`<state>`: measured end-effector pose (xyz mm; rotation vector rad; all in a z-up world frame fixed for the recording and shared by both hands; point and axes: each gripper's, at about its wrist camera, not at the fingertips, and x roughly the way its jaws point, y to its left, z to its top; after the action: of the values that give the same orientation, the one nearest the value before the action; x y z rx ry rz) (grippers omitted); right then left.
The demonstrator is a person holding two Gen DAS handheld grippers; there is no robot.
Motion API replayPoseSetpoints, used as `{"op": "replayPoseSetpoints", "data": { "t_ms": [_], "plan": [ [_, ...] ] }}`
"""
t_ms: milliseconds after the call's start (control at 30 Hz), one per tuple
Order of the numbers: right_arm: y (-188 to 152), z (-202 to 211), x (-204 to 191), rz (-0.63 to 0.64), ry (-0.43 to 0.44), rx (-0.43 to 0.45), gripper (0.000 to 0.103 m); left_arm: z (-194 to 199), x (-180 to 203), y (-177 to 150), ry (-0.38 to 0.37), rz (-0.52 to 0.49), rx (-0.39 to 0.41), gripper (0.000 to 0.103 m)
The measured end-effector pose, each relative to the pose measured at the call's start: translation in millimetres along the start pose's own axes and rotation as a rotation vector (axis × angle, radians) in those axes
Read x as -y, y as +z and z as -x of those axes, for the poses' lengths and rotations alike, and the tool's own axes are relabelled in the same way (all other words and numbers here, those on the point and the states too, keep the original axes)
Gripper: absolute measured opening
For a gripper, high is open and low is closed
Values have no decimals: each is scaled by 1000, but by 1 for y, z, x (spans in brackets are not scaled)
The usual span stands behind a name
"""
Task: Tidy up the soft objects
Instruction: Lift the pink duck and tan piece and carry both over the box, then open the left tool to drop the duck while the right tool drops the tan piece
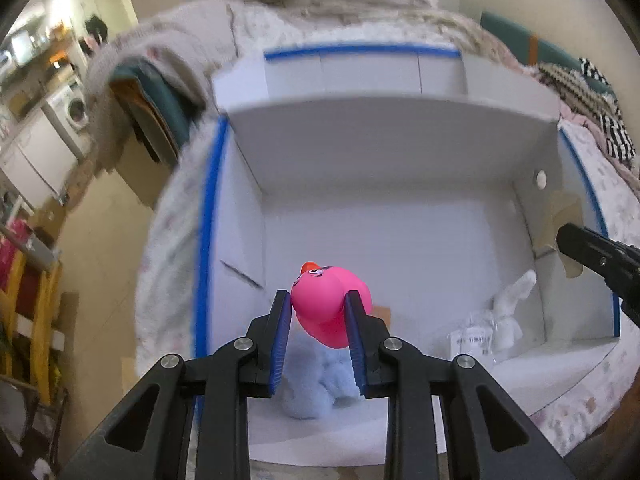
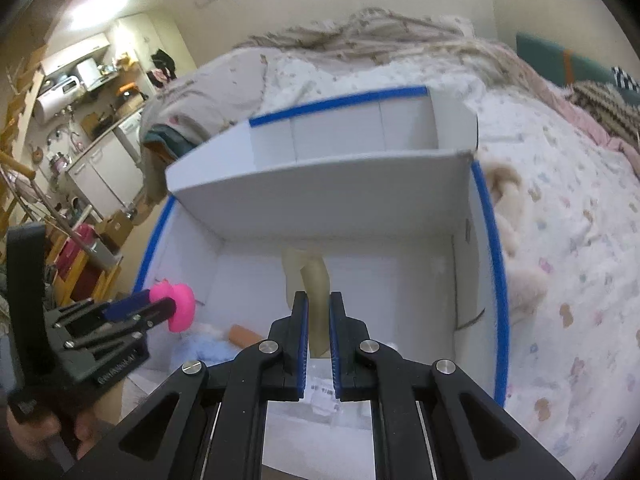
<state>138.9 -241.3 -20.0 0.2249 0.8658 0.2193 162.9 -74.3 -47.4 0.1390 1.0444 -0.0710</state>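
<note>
My left gripper (image 1: 318, 312) is shut on a pink rubber duck (image 1: 330, 306) with an orange beak and holds it above the open white box (image 1: 360, 136) with blue-taped edges. A light blue plush (image 1: 316, 384) lies on the box floor under the duck. A white plush bunny in clear wrap (image 1: 500, 320) lies at the box's right. My right gripper (image 2: 319, 312) is shut on a beige soft piece (image 2: 316, 280) that hangs over the box floor. The left gripper with the duck (image 2: 178, 304) shows at the left in the right wrist view.
The box (image 2: 320, 176) sits on a bed with a patterned white blanket (image 2: 560, 240). A cream plush (image 2: 516, 216) lies outside the box's right wall. An orange object (image 2: 244, 336) lies inside by the blue plush (image 2: 204, 350). Kitchen furniture stands at far left.
</note>
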Motion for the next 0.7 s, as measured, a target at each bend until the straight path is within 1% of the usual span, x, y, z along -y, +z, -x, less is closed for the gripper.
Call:
{"op": "replayPoseSetpoints", "data": {
  "t_ms": [67, 200, 333, 400, 567, 700],
  "plan": [
    [-2, -6, 0, -4, -4, -21, 11, -7, 1, 0, -26, 17, -25, 25],
    [-11, -24, 0, 4, -47, -85, 11, -14, 4, 1, -32, 13, -43, 25],
    [-15, -36, 3, -7, -56, -134, 11, -17, 7, 2, -48, 19, -51, 25],
    [-16, -39, 4, -16, -57, -147, 12, -18, 6, 3, -57, 19, -63, 25],
    [-20, -44, 6, -24, -58, -177, 12, -18, 0, 6, -59, 41, -56, 25],
    [-23, -46, 8, -24, -68, -195, 12, -23, 0, 5, -53, 40, -81, 25]
  ]
}}
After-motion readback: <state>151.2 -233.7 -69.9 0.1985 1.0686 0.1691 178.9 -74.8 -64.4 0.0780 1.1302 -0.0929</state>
